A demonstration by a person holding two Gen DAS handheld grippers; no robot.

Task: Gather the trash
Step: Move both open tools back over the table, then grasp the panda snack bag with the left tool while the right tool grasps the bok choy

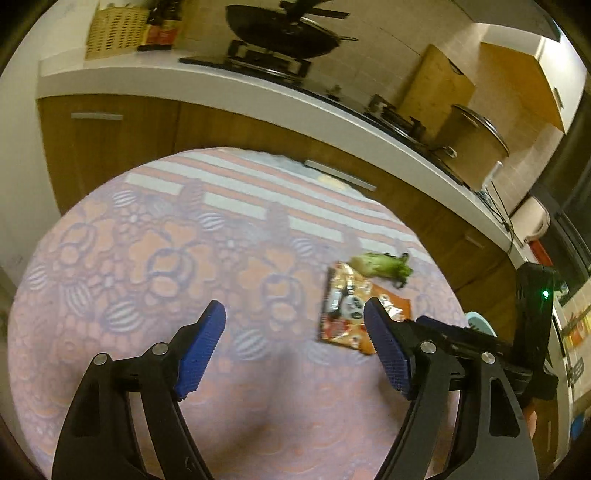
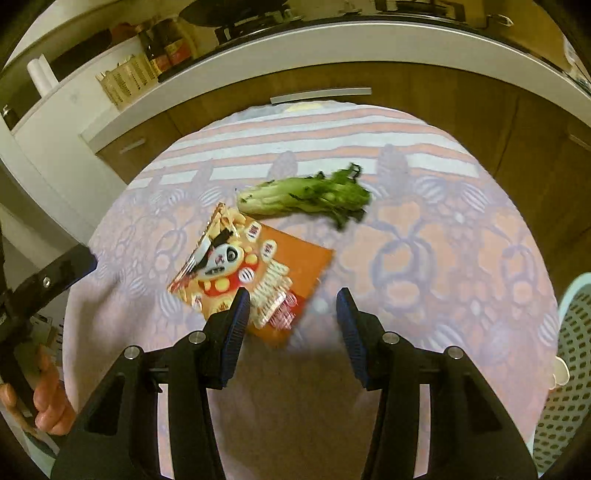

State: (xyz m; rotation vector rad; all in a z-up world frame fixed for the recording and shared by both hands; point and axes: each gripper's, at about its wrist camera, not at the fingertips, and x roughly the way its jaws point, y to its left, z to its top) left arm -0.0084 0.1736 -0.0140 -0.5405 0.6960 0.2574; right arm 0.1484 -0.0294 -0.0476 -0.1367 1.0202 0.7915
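Observation:
An orange snack wrapper [image 2: 255, 273] with a cartoon face lies flat on the round table with its patterned pink cloth [image 2: 443, 258]. Just beyond it rests a limp green lettuce stalk [image 2: 306, 195], touching the wrapper's far corner. My right gripper [image 2: 291, 306] hovers open over the wrapper's near edge, nothing between its blue pads. In the left wrist view the wrapper [image 1: 345, 308] and lettuce [image 1: 380, 266] sit to the right. My left gripper [image 1: 295, 314] is open wide above bare cloth, its right finger [image 1: 384, 343] overlapping the wrapper's edge in the picture.
A pale green perforated basket [image 2: 569, 369] stands at the table's right edge. Behind the table runs a white counter [image 1: 258, 92] with wooden cabinets, a wok on the stove [image 1: 284, 29] and a lidded pot [image 1: 476, 147]. A hand [image 2: 48, 402] holds the other gripper at left.

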